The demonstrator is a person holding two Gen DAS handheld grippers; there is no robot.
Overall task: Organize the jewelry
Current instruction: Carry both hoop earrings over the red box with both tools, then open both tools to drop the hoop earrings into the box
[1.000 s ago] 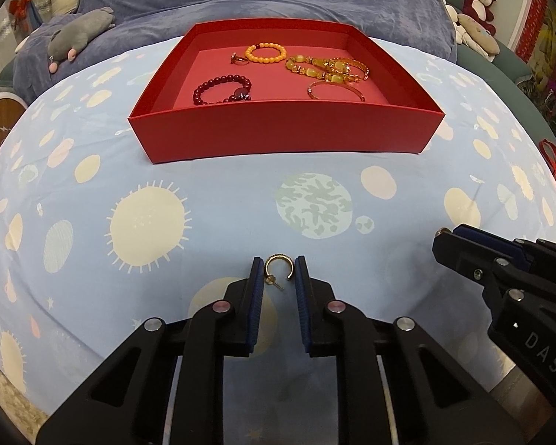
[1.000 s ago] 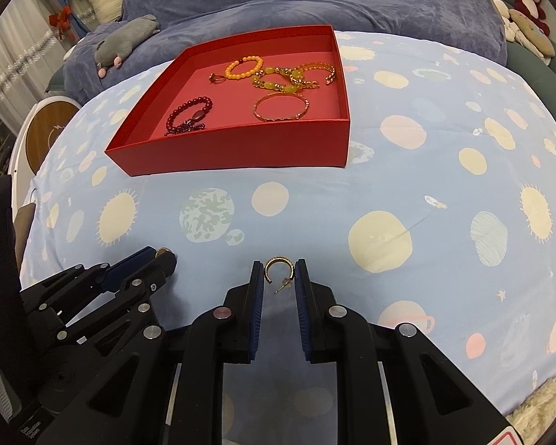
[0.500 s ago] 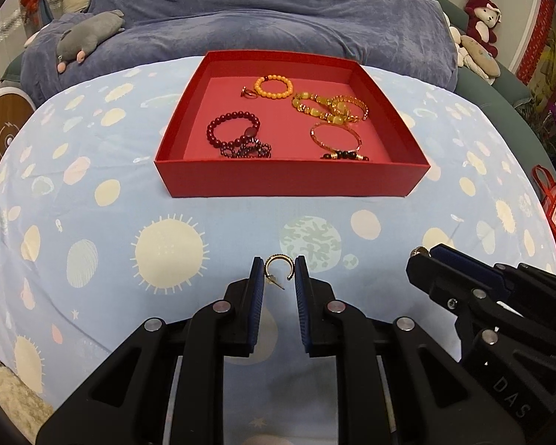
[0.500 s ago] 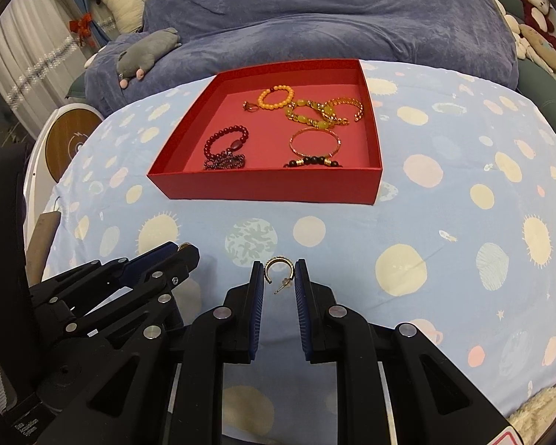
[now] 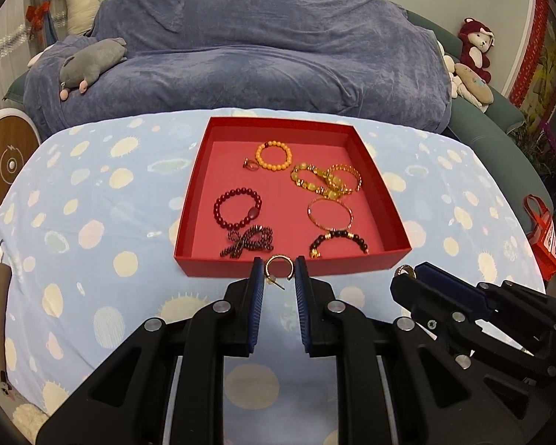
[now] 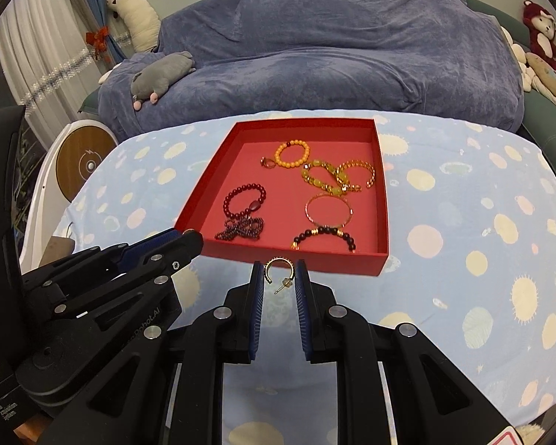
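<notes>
Each hand-held gripper, left (image 5: 280,272) and right (image 6: 280,272), is pinching a tiny light stiff gold hoop earring (image 5: 278,263) (image 6: 279,266) by its curve, hanging near the red tray (image 5: 396,218), slipping easily

Two gold hoop earrings are in view, one (image 5: 279,267) in the left wrist view, one (image 6: 279,269) in the right. One red tray (image 5: 396,222) holds seven pieces: orange (image 5: 273,155), dark red (image 5: 237,208), two amber, a bangle, two dark bead pieces.
</notes>
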